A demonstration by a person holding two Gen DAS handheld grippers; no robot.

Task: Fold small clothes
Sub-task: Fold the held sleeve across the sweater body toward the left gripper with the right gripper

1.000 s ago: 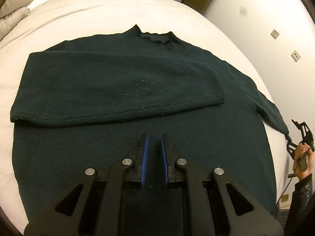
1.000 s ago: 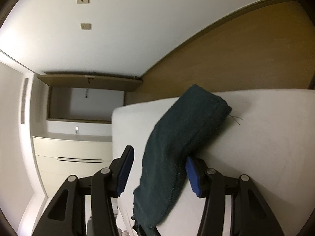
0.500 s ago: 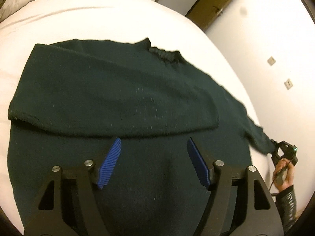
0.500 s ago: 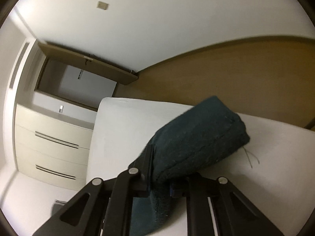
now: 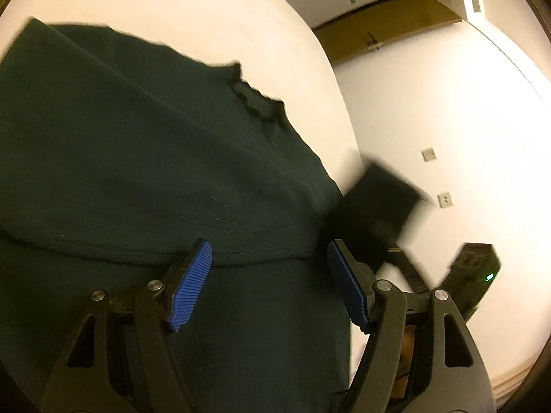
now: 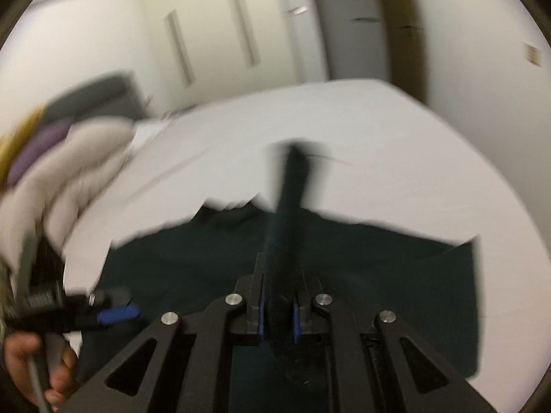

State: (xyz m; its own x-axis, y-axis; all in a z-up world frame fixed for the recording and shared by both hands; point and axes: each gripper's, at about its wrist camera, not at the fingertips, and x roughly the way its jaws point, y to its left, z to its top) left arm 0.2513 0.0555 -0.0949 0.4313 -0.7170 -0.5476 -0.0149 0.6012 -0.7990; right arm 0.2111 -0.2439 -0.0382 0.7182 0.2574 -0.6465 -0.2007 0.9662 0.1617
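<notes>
A dark green sweater lies spread on the white bed, and everything here is placed against it. Its ribbed collar points toward the far side of the mattress, where a broad band of bare sheet stays free beyond the knit; one sleeve is already laid across the chest, its lower edge running as a seam just ahead of the left gripper. That gripper hovers over the sweater's lower body with its blue pads spread apart and nothing between them. To the sweater's right the mattress edge falls close, with a white wall just past it, so little room is left on that side. There the right gripper is clenched on the other sleeve, lifting it in a blurred strip above the sweater's body; the sleeve end shows dark and smeared at the bed's edge in the left view. Pale pillows are heaped beyond the sweater's far left corner, and cupboard doors stand behind the bed. A hand grips the left tool's handle beside the sweater's near left edge.
</notes>
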